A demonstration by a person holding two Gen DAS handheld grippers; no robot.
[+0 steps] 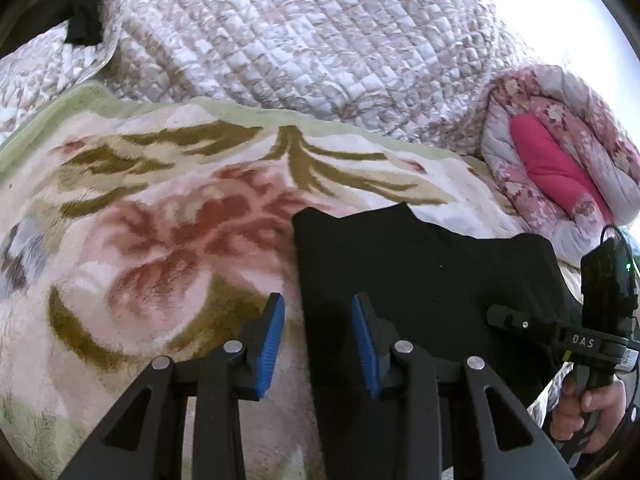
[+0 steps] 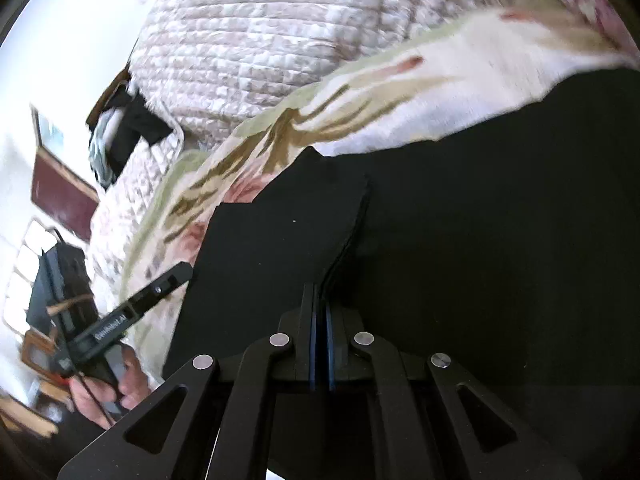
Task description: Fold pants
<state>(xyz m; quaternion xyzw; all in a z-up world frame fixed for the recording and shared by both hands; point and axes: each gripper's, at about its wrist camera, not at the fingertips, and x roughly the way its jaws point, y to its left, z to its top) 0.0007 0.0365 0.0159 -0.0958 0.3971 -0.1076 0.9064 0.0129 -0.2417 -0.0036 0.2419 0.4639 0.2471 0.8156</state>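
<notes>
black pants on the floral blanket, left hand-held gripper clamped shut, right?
Not quite. The black pants do lie on the floral blanket, but the left hand-held gripper stands open, over the pants' edge; the left wrist view shows it.

A bed carries a plush floral blanket (image 1: 168, 208) in cream, pink and olive. Behind it lies a quilted grey-pink bedspread (image 1: 304, 40), with a rolled pink flowered comforter (image 1: 560, 160) at one side. Strong daylight whitens the wall (image 2: 72, 40). A dark red panel (image 2: 60, 196), perhaps a cupboard door, stands blurred near a bright window (image 2: 24, 276).
</notes>
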